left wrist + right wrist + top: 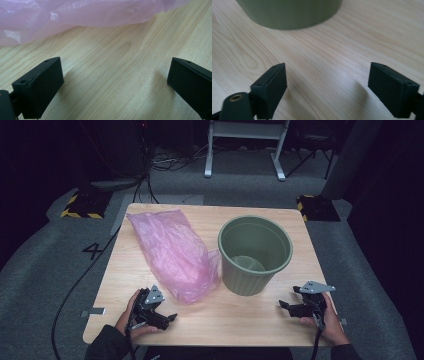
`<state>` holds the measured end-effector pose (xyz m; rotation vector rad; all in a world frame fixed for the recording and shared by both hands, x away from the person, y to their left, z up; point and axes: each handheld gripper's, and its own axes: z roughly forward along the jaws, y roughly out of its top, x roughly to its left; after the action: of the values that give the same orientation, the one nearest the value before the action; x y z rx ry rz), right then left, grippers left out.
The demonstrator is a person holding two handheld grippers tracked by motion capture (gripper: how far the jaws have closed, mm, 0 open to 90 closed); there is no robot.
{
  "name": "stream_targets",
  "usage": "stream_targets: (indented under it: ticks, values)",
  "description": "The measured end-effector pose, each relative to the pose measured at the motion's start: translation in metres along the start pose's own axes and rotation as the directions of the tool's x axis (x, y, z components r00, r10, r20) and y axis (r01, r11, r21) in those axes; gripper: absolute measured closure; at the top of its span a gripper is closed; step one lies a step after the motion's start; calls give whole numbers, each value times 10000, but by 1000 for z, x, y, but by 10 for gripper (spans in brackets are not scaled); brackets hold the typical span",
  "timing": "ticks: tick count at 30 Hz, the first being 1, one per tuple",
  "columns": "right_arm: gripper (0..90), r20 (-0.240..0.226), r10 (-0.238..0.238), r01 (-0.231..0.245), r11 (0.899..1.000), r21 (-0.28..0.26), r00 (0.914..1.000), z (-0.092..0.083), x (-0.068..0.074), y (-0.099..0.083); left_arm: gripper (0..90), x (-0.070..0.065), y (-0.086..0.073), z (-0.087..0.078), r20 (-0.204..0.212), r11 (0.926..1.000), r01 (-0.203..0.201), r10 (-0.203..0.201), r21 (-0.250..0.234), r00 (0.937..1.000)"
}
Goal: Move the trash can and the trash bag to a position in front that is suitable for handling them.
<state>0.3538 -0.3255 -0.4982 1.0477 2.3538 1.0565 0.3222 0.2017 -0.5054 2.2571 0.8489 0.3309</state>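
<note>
A crumpled pink plastic bag [174, 252] lies on the wooden table [240, 312], left of centre; its near edge also fills the top of the left gripper view as the pink bag [75, 15]. An empty green ribbed bin [254, 254] stands upright beside it, its base seen as the green bin [289, 12]. My left gripper [165, 315] rests low near the front left, open, just short of the bag. My right gripper [290, 305] sits at the front right, open, with bare wood between its jaws and the bin ahead.
The table's front edge runs just under both hands. Grey carpet [45, 270] surrounds the table, with a black cable [80, 280] trailing on the left. A white frame [245, 145] and yellow-black striped bases [80, 207] stand beyond the far edge.
</note>
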Motion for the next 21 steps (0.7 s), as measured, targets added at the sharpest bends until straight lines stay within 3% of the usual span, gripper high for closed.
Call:
stream_targets:
  ticks: [7,13,21]
  values:
    - [158,-160,-224,215,9981,-572,9996,-2,5,14,2,0,0,0,0,10000,-1,1,0,10000]
    - [164,-90,-687,677,9944,-815,9976,-2,12,30,2,0,0,0,-4,10000,0,0,-19,10000]
    - [177,-230,-706,673,9901,-1230,9972,-1,18,47,2,0,0,0,-8,10000,2,-2,-28,10000]
